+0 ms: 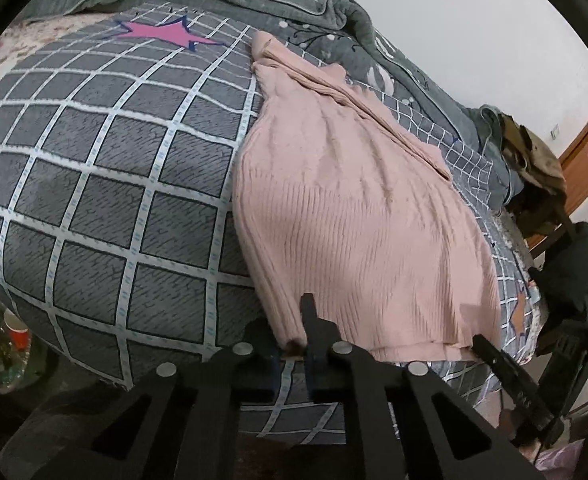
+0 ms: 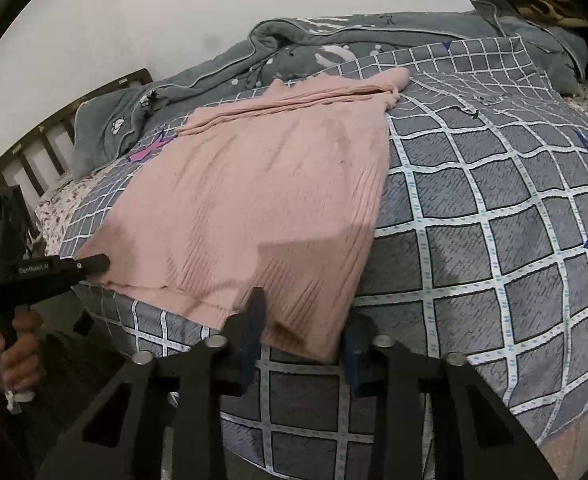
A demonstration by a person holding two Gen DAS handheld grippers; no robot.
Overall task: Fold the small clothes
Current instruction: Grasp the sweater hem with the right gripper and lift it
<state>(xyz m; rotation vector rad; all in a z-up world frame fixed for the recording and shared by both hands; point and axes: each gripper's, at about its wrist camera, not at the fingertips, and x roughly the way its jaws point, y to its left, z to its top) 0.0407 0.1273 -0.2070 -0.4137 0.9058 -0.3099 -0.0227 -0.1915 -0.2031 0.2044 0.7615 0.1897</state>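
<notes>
A pink ribbed knit sweater (image 1: 350, 208) lies flat on the grey checked bed cover (image 1: 105, 168), sleeves folded in along its far edge. My left gripper (image 1: 294, 340) is at the sweater's near left hem corner, jaws nearly together on the corner. My right gripper (image 2: 302, 328) is open with its jaws on either side of the sweater's (image 2: 261, 196) near right hem corner. The left gripper also shows in the right wrist view (image 2: 89, 266), at the hem's other corner. The right gripper's finger shows at the hem in the left wrist view (image 1: 502, 364).
A grey fleece blanket (image 2: 334, 52) is bunched along the far side by the white wall. A dark wooden headboard (image 2: 45, 136) stands at one end. A chair with clothes (image 1: 542, 176) and a red cup (image 1: 17, 330) stand off the bed.
</notes>
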